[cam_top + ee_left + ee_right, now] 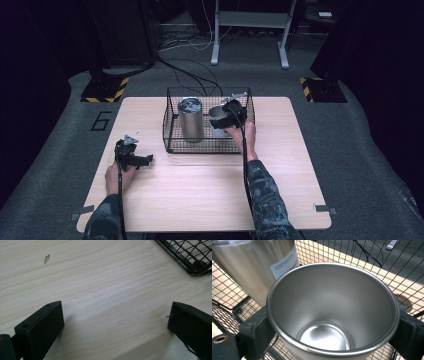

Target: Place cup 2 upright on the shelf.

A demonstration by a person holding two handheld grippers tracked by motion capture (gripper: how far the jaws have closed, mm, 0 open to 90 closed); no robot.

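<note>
Steel fills most of what my right fingers point(332, 332) see: an open cup point(332, 310) with one finger pressed against each side of its wall, just under the rim. So the right gripper point(231, 113) is clamped on the cup, which sits inside the wire basket point(172, 142) at its right end, close beside a taller steel tumbler point(190, 120) with a lid on top and a paper label on its side. The basket stands toward the far middle of the table point(200, 190).

My left gripper point(131, 156) rests low over bare wood near the table's left edge, well apart from the basket, fingers point(42, 327) spread wide with nothing between them.

As I judge it, the step in hand is the grasp on the cup inside the basket, either just before lifting it out or just before letting it go; I cannot tell which. A lift would call for a straight rise so the cup clears the wire wall and does not knock the tumbler.

Whether the cup's base touches the basket floor is hidden below my fingers. The label's print is too small to read, and a small dark mark point(46, 259) on the wood is unclear.
</note>
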